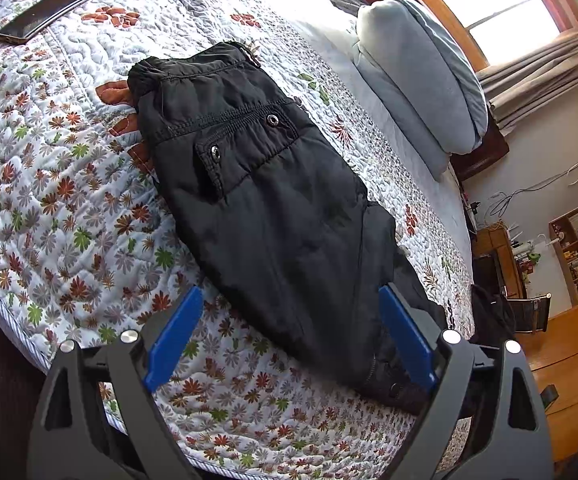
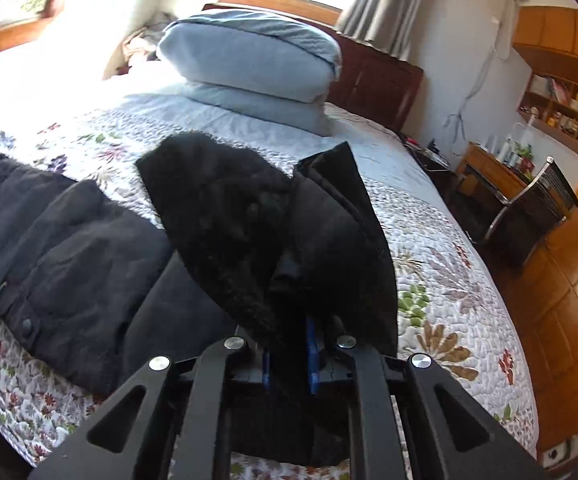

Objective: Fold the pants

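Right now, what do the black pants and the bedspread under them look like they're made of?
Pants: matte black woven shell, probably nylon or polyester, with metal snaps; the lifted end in the right gripper shows fuzzy fleece-like lining. Bedspread: quilted floral cotton-like fabric, stitched puckers.

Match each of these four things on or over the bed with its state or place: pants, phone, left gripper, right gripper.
Things:
1. pants
2. phone
3. left gripper
4. right gripper

States or places:
A. shut on dark fabric
B. far corner of the quilt
C. open, fingers wide apart
D. laid along the quilt, one end lifted

Pairs: 1-D, 2-B, 3-C, 4-A
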Motion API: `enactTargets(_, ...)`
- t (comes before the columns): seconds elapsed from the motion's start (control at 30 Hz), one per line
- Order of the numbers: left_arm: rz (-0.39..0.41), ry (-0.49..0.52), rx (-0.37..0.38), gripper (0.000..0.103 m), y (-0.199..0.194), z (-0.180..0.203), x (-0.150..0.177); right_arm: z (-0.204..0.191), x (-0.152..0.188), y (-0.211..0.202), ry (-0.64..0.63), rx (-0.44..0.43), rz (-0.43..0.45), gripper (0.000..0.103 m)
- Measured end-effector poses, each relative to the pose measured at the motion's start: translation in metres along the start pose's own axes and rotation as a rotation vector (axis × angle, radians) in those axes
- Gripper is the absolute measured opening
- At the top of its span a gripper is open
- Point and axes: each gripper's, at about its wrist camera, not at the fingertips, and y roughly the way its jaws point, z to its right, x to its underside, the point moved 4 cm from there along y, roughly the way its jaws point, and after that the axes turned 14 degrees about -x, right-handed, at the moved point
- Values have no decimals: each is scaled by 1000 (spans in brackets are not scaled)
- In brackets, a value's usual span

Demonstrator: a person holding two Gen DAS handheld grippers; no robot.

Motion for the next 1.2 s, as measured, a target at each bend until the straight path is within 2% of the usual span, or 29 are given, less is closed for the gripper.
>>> enactTargets(0.17, -5, -10, 0, 89, 1, -1, 1, -43, 23, 22, -129, -48, -85, 13)
enactTargets(0.3, -17, -14, -6, 89, 6, -3, 5, -65, 37, 34, -241, -1, -116, 14)
enactTargets(0.33, -23, -14, -8, 89, 8, -2, 6, -72, 37, 35, -265, 1, -122, 19)
enactTargets(0.37, -31, -13, -7, 89, 10, -2, 8, -75, 40, 37, -277, -8, -125, 28)
enactTargets(0.43, -43, -9, -8, 89, 13, -2, 10, -78, 42, 35, -281, -40, -124, 37)
enactTargets(0.5, -47, -9, -10, 90, 14, -2, 11, -81, 43, 25, -255, -120, -121, 49)
enactTargets(0.53, -49, -10, -11, 90, 14, -2, 11, -84, 42, 18, -235, -175, -111, 58)
enactTargets(0.57, -50, -12, -10, 90, 15, -2, 11, -87, 39, 9, -216, -214, -92, 63)
enactTargets(0.67, -50, -13, -10, 90, 16, -1, 12, -83, 29, -15, -121, -291, -23, 63)
enactTargets(0.77, -58, -12, -8, 90, 19, 0, 15, -80, 16, -20, -105, -264, 21, 63)
enactTargets(0.9, -75, -16, 0, 90, 20, 2, 20, -98, 14, 2, -237, -203, -33, 63)
enactTargets(0.97, -66, -17, -5, 90, 18, 0, 19, -109, 17, 11, -250, -224, -49, 63)
enactTargets(1.13, -75, -23, -9, 91, 20, -5, 20, -113, 23, 24, -253, -183, -51, 62)
enactTargets(1.2, -83, -24, -14, 91, 22, -6, 21, -111, 24, 27, -240, -188, -59, 53)
